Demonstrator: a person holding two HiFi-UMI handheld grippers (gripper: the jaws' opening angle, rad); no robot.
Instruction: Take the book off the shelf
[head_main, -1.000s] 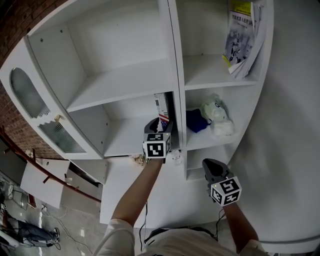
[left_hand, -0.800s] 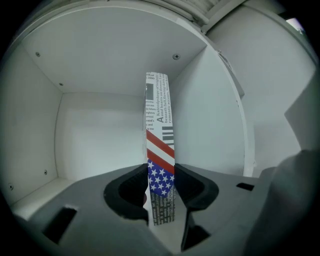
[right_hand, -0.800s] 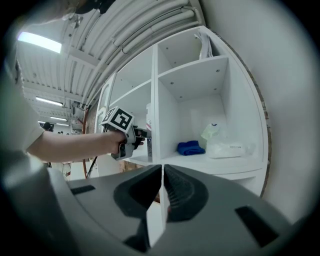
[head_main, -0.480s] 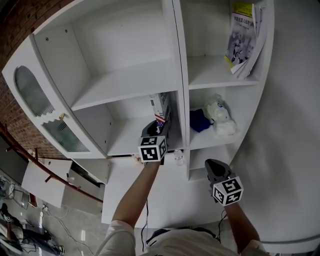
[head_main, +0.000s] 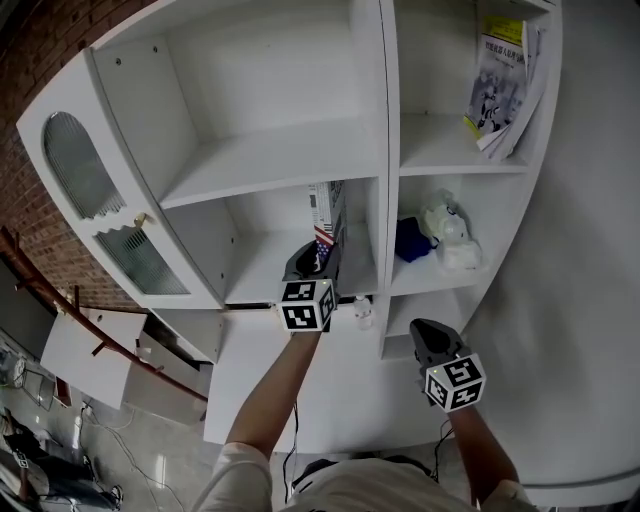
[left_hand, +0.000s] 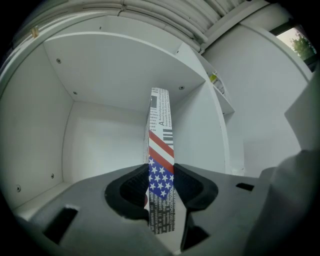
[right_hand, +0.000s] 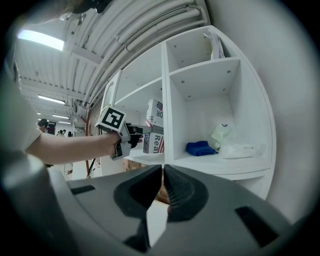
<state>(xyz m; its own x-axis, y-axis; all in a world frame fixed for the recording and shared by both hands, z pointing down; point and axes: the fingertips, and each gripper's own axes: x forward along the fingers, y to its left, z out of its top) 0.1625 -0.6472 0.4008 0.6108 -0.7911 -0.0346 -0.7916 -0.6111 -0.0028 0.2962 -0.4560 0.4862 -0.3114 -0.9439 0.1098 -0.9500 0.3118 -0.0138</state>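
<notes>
Grip first: your left tool (left_hand: 161, 185) has its 2 jaws pressed on the narrow spine of the upright, thin book with the stars-and-stripes cover (left_hand: 161, 130). The jaws have just been closing, and the book sits squarely between the dark ribbed pads. The book stands straight ahead of that tool in the lower left compartment of the white shelf unit (head_main: 270, 155), near the partition on the tool's right. Its bottom edge is hidden behind the tool, so you cannot tell whether it rests on the shelf board. Your right tool (right_hand: 163, 172) is held back from the unit, its 2 jaws brought together at the tips with nothing between them. Ahead of it and to its right, in the neighbouring compartment, lie a folded blue cloth (right_hand: 200, 148) and a crumpled white plastic bag (right_hand: 235, 145).
</notes>
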